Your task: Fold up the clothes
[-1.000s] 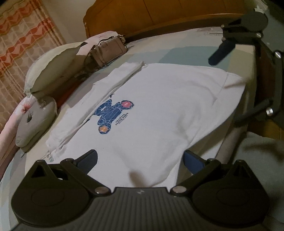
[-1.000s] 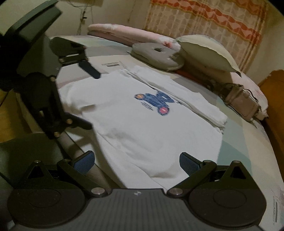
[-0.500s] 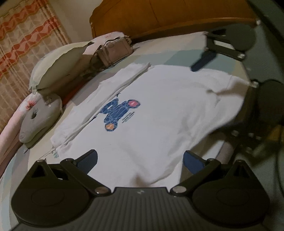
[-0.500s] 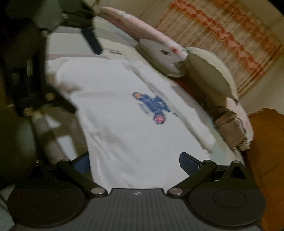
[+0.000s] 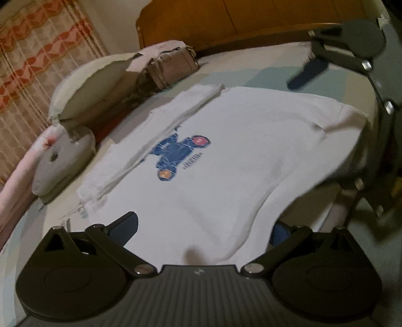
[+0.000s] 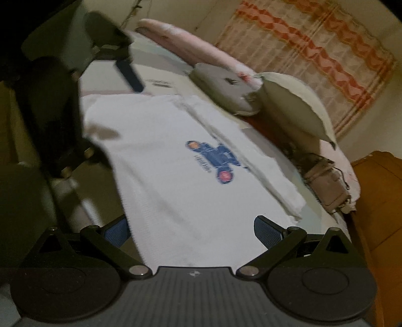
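The left gripper [image 5: 204, 227] sits at the near edge of the bed [image 5: 273, 73], and its two blue fingers are wide apart with nothing pinched between them. The edge of the white shirt [image 5: 226, 161] lies in the gap between those fingers and partly covers the one on the right side. The right gripper [image 6: 194, 230] is at another edge of the same shirt, and its fingers are wide apart too, with the white cloth lying between them and hiding part of one finger. Neither gripper squeezes the cloth. The shirt is spread flat on the bed, with a picture in blue and red [image 5: 179, 156] near its middle. One side of the shirt hangs a little over the edge of the bed. On the far side of the shirt, a strip of white cloth is folded over and lies along the picture. Each gripper shows up in the other one's view, off to the side past the shirt, dark and blurry. Farther back, beside the shirt, there is a flat gray cushion [image 6: 221, 88] and a big pale pillow [image 6: 291, 105]. A small brown bag [image 6: 326, 183] rests near the pillow. Behind the bed is a wooden headboard [image 5: 251, 22]. A curtain [image 6: 314, 57] with orange bands hangs on the wall.
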Tool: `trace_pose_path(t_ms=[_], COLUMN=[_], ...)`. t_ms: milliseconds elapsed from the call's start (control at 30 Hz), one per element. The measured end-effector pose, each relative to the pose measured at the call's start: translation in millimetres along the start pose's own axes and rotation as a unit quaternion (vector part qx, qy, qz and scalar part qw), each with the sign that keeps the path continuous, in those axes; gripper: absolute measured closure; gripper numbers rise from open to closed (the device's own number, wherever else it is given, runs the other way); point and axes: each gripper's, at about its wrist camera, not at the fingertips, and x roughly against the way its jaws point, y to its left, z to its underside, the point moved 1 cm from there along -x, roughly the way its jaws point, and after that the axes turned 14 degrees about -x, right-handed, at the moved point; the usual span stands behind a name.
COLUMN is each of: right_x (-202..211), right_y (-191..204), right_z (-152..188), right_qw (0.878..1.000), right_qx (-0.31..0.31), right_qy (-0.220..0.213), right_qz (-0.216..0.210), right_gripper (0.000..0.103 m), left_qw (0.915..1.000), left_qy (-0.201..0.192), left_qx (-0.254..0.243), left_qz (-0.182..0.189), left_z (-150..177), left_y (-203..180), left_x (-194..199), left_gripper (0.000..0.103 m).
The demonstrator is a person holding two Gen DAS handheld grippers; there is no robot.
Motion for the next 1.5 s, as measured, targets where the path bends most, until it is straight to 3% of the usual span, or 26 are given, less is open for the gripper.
trace_pose_path(t_ms=[200, 433, 867, 1000, 1133, 1367, 1500], right_x=[8, -1, -7, -7, -7, -5, 0], right_y=[3, 19, 21, 20, 20, 19, 16], right_z=[-5, 0, -2, -3, -5, -9, -10], right_qw=[0.998, 0.999, 0.998, 0.998, 0.999, 0.999, 0.999], right_qx=[-0.030, 0.009, 0.002, -0.002, -0.001, -0.006, -0.008], right_qy=[0.000, 0.012, 0.021, 0.021, 0.019, 0.014, 0.010], right_qz=[-0.050, -0.051, -0.052, -0.052, -0.051, -0.047, -0.049], right_gripper=[0.000, 0.000, 0.000, 0.000, 0.000, 0.000, 0.000], left_qw=[0.9997, 0.9978, 0.9920, 0.9902, 0.9803, 0.9527, 0.9498], left_qy=[0.009, 0.031, 0.075, 0.070, 0.051, 0.017, 0.013], left_qx=[-0.019, -0.057, -0.100, -0.120, -0.191, -0.303, -0.312], left_qz=[0.009, 0.018, 0.015, 0.010, 0.007, -0.003, -0.020], left_z=[6, 23, 68, 69, 57, 29, 22], left_y=[-4, -16, -6, -6, -18, -40, -40], left_x=[3, 12, 35, 37, 33, 18, 14], left_gripper=[0.001, 0.001, 0.001, 0.001, 0.000, 0.000, 0.000])
